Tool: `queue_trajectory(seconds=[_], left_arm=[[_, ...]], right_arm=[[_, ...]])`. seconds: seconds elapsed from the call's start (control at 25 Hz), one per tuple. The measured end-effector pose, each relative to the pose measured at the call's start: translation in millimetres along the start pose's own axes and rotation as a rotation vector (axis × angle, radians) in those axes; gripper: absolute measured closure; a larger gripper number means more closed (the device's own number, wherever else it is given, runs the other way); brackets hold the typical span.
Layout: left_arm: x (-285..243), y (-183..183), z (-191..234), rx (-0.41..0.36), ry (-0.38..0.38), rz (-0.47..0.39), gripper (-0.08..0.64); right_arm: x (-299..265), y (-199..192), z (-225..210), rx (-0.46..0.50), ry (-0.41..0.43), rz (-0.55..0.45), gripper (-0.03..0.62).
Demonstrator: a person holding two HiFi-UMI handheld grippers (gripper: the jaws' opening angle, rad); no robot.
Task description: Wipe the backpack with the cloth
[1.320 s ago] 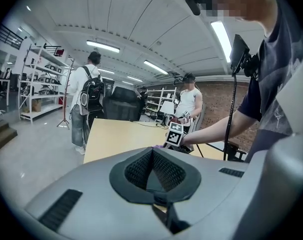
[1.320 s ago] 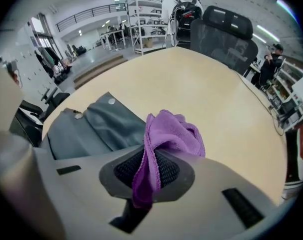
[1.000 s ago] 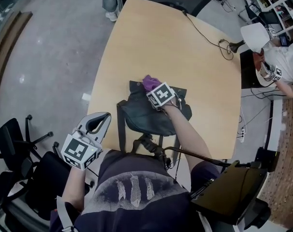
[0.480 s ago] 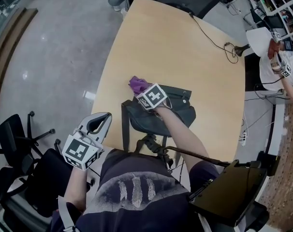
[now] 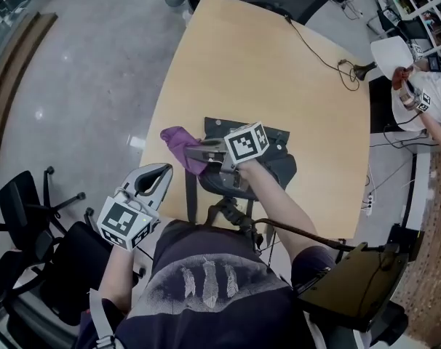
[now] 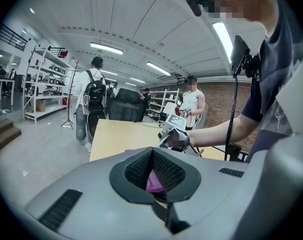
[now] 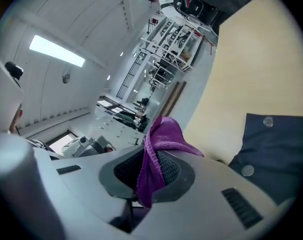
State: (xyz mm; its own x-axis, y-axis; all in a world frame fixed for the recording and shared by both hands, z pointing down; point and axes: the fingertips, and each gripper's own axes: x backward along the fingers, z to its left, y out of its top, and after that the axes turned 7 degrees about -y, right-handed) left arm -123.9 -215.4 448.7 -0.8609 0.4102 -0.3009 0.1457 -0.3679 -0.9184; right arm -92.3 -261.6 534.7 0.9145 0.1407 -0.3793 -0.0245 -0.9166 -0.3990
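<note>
A dark backpack (image 5: 273,167) lies flat on the near part of the wooden table (image 5: 257,64). Its dark blue fabric with metal studs shows in the right gripper view (image 7: 276,154). My right gripper (image 5: 195,151) is shut on a purple cloth (image 5: 177,140), held just past the backpack's left edge near the table's left rim. In the right gripper view the cloth (image 7: 161,139) hangs out between the pads of that gripper (image 7: 154,171). My left gripper (image 5: 159,171) hovers off the table's left side, near my body, shut and holding nothing. Past its jaws (image 6: 152,154), the cloth (image 6: 154,183) shows in the distance.
A black cable (image 5: 315,53) runs across the table's far right. Office chairs (image 5: 24,202) stand on the floor at the left. A person in white (image 5: 417,86) sits beyond the right edge. A backpack strap (image 5: 189,195) hangs over the near edge.
My right gripper has dragged the cloth leftward and nearer across the backpack's top, ending just past its left edge. The left gripper has stayed in place.
</note>
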Motion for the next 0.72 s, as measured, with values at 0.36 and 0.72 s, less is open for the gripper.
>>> queue_trajectory(seconds=[0.36, 0.72], left_arm=[[-4, -4, -10, -0.007, -0.028, 0.008, 0.554], [-11, -6, -18, -0.014, -0.051, 0.019, 0.554]], right_arm=[[10, -51, -79, 0.367, -0.589, 0.246, 0.563], [35, -55, -99, 0.643, -0.789, 0.365, 0.563]])
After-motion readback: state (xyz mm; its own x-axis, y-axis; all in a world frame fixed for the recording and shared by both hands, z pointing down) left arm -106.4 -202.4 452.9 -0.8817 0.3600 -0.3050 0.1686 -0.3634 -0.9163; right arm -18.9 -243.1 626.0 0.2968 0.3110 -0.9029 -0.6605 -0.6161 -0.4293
